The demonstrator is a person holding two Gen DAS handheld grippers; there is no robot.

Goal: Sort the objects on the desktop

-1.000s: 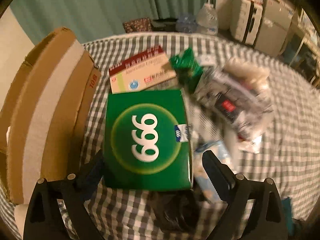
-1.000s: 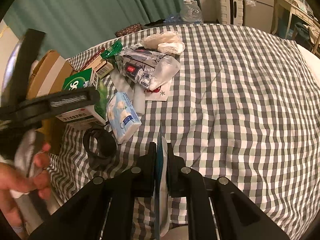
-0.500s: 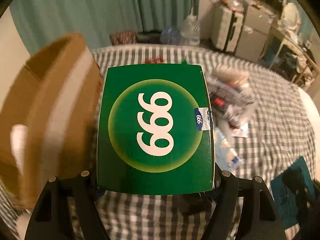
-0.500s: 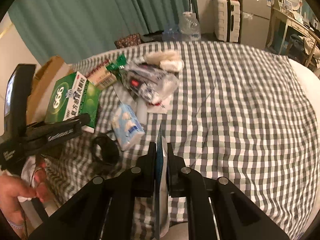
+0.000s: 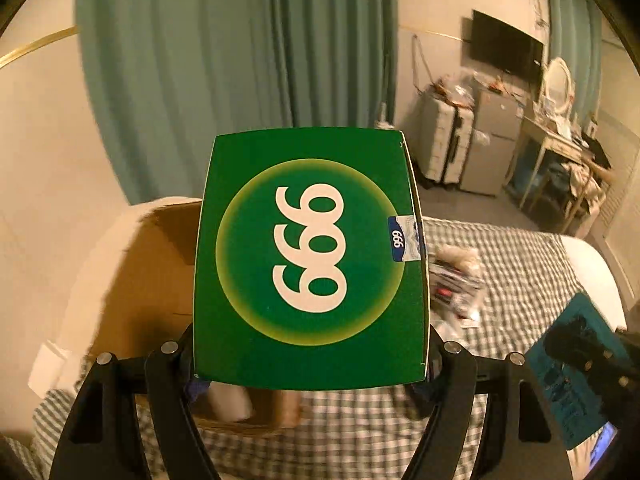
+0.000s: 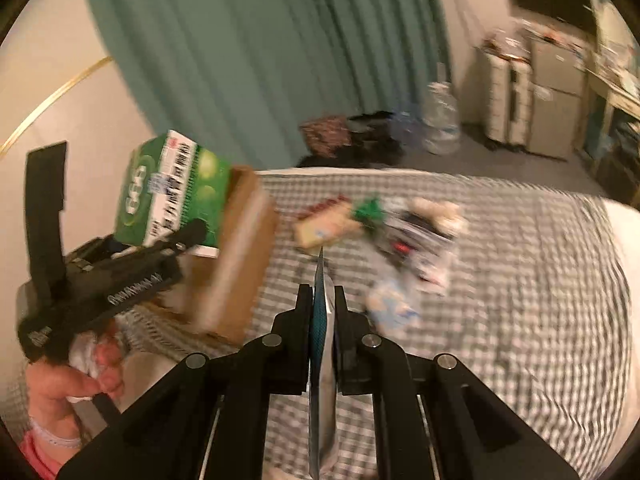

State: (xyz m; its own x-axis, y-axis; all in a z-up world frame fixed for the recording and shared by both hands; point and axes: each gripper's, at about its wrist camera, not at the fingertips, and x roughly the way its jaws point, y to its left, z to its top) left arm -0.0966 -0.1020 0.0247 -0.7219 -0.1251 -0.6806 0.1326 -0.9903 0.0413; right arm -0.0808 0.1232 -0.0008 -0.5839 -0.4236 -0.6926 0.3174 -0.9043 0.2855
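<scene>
My left gripper [image 5: 310,356] is shut on a green "999" medicine box [image 5: 310,256] and holds it in the air above an open cardboard box [image 5: 148,280]. The right wrist view shows the same green box [image 6: 172,188] over the cardboard box [image 6: 236,256], held by the left gripper [image 6: 168,244]. My right gripper [image 6: 322,300] is shut on a thin flat teal packet [image 6: 320,332], seen edge-on, above the checkered cloth [image 6: 520,280]. The teal packet also shows at the right in the left wrist view [image 5: 568,364].
On the cloth lie a red-and-beige medicine box [image 6: 324,220], a green wrapper [image 6: 370,210], a clear bag of items [image 6: 420,240] and a tissue pack [image 6: 390,306]. Beyond the bed stand water bottles [image 6: 440,124], suitcases [image 5: 444,144] and a green curtain [image 5: 240,60].
My left gripper closed on the green box, lifted it off the cloth and carried it left over the cardboard box. My right gripper tilted up, still holding the teal packet.
</scene>
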